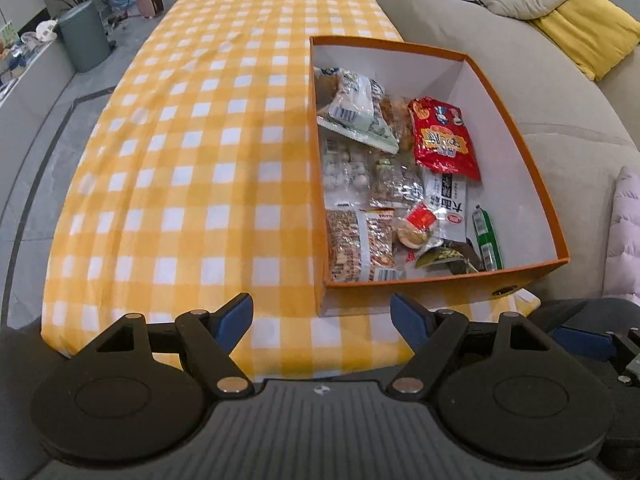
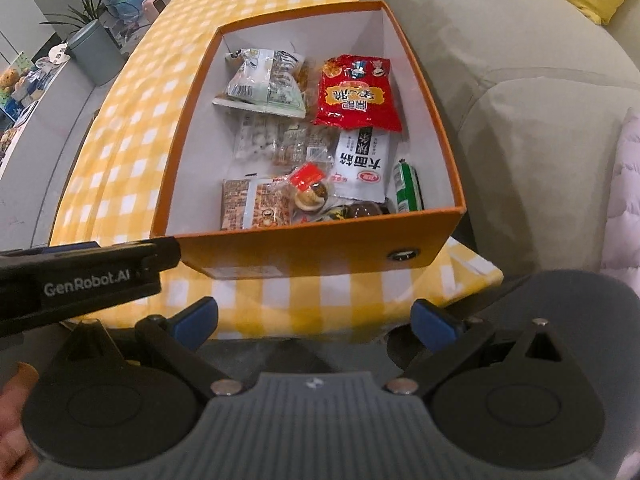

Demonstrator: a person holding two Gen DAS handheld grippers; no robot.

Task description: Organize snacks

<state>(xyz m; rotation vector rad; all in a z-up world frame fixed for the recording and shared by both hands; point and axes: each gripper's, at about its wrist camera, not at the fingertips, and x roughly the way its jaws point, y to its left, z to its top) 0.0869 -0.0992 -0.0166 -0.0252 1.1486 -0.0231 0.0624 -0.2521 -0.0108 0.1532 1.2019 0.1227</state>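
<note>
Yellow-check tablecloth (image 1: 192, 184) w/ snack box (image 1: 516, 276), sofa (image 1: 480, 28) beside

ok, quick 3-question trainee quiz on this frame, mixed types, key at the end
1. True or false: the red snack bag lies inside the orange box.
2. Multiple choice: the tablecloth beside the box holds
A. a pile of snacks
B. no snacks in view
C. a second box
3. Fill in: the left gripper and the right gripper are both ____, holding nothing.

Key:
1. true
2. B
3. open
</note>
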